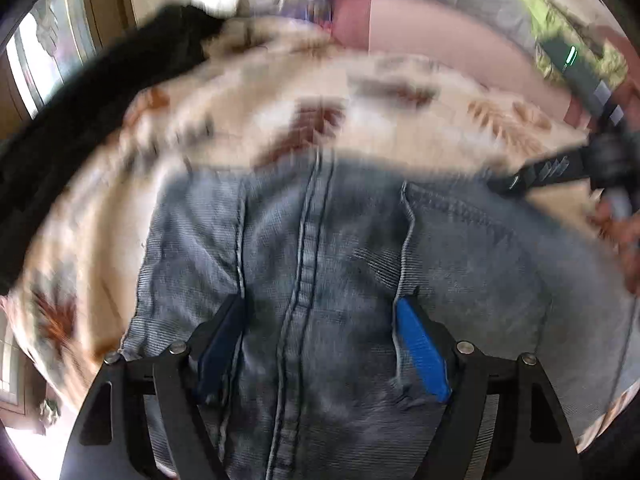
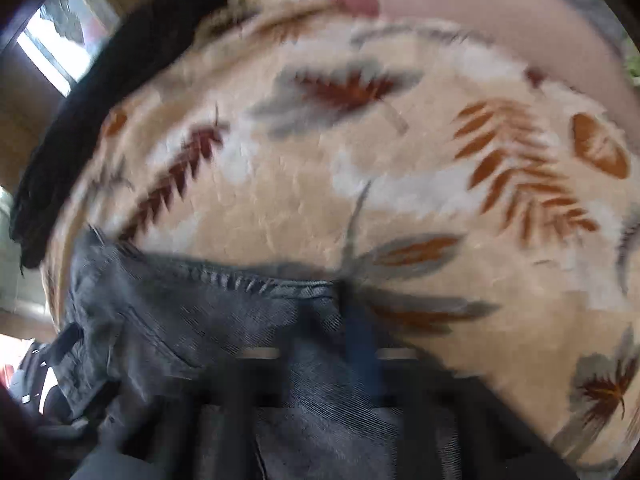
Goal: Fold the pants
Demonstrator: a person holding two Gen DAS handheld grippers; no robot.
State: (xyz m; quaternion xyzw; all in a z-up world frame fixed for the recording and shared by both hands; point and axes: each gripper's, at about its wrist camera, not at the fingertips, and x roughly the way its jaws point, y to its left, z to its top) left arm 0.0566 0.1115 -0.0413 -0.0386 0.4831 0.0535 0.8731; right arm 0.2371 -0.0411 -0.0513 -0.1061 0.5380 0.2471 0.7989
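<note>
The jeans (image 1: 320, 280) lie spread on a beige blanket with a leaf print (image 2: 300, 200), and much of both views is blurred by motion. I judge the step in hand is to take hold of the denim for a fold. To do it well, each gripper should catch the full thickness of cloth near an edge or seam, and both should lift at the same height, so the fold line comes straight.

Nearest in the left wrist view, the left gripper (image 1: 320, 344) has its jaws spread wide, with the denim between the blue pads (image 1: 420, 352); it grasps nothing. The right gripper (image 2: 320, 380) is over the dark edge of the jeans, but the blur hides it, so I cannot tell whether it is released or clenched.

Farther back a black garment (image 1: 100, 120) lies at the blanket's far left edge, and a pink cushion (image 1: 440, 32) is behind.
</note>
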